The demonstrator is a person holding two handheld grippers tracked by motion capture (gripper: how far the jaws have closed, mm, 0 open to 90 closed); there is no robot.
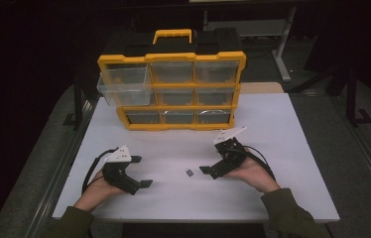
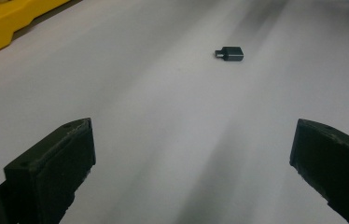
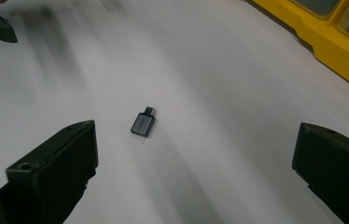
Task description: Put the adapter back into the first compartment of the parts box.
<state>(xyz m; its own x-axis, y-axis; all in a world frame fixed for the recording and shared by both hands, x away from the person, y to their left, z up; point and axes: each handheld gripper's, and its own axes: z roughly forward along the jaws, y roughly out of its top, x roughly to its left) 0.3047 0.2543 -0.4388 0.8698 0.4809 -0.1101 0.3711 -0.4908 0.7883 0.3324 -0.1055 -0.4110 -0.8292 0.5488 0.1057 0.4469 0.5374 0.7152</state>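
Note:
A small dark grey USB adapter [image 1: 189, 172] lies flat on the white table [image 1: 278, 163], between my two grippers. My left gripper [image 1: 141, 171] rests on the table to its left, open and empty. In the left gripper view the adapter [image 2: 230, 53] sits far ahead, right of centre, beyond the open left gripper [image 2: 193, 128]. My right gripper [image 1: 211, 161] stands just right of the adapter, also open. In the right gripper view the adapter [image 3: 143, 124] lies close ahead, nearer the left jaw of the right gripper [image 3: 198, 130], untouched.
A yellow-framed organizer [image 1: 171, 57] with clear drawers and a black top stands at the back of the table. Its top-left drawer [image 1: 124, 84] is pulled out. The organizer's yellow edge [image 3: 345, 51] lies off to the right of the right gripper. A leg of another table [image 1: 282, 54] stands behind.

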